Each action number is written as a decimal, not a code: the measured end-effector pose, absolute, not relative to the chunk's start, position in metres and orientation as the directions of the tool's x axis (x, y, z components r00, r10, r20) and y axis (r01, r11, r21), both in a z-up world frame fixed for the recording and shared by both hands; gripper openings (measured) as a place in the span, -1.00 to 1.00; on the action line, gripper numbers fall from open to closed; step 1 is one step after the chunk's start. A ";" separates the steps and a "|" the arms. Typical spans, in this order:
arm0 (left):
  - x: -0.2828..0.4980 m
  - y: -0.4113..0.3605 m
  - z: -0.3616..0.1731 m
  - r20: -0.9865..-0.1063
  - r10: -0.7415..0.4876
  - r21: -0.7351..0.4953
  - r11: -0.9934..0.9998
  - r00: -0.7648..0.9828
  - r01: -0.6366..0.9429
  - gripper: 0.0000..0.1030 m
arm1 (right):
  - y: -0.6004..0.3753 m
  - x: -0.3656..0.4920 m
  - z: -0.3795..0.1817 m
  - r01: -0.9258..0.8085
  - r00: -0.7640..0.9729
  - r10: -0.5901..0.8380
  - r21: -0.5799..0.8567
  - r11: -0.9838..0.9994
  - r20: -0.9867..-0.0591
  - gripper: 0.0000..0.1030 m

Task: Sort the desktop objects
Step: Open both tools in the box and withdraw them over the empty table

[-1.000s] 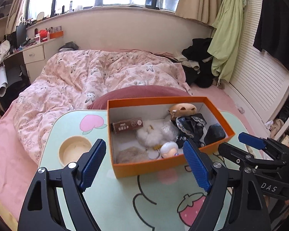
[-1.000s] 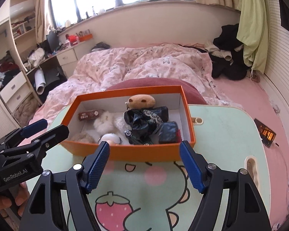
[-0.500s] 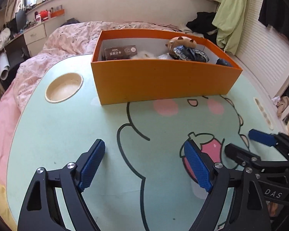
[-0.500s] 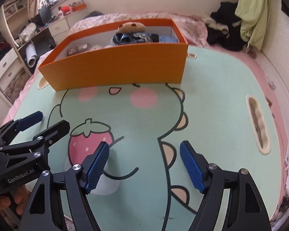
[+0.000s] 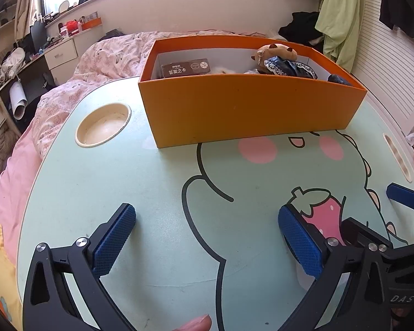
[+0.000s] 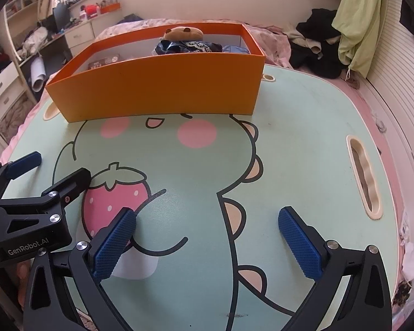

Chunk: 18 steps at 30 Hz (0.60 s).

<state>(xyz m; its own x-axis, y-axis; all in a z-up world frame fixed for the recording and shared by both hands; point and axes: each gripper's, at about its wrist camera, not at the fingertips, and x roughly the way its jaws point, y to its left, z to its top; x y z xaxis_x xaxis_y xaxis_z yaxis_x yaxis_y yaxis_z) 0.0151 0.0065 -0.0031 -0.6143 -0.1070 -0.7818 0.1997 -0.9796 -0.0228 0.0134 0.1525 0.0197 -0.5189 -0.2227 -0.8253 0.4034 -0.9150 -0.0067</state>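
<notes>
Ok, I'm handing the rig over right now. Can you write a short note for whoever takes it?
Left gripper: jaws have just been opening, now wide, nothing between them, low over the table.
Right gripper: the same, wide open and empty, beside the left one.
Orange box: stands at the table's far side. Inside it: a brown card box, a brown plush toy, dark lace-trimmed fabric and something white and fluffy, mostly hidden by the box's wall.
Done: no loose item shows on the table.
Left: probably only to confirm that nothing remains outside the box.

Left gripper (image 5: 207,237) and right gripper (image 6: 207,237), side by side, have just spread wide, empty.
</notes>
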 end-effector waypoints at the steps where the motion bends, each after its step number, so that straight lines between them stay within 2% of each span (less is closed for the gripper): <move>1: 0.015 0.007 -0.003 -0.781 -0.106 -0.023 -0.980 -0.616 0.198 1.00 | 0.153 0.013 0.020 0.403 -0.519 -0.223 -0.007 -0.915 -0.825 1.00; 18: 0.012 0.005 0.001 -0.779 -0.102 -0.025 -0.981 -0.619 0.194 1.00 | 0.152 0.014 0.020 0.404 -0.520 -0.222 -0.008 -0.915 -0.825 1.00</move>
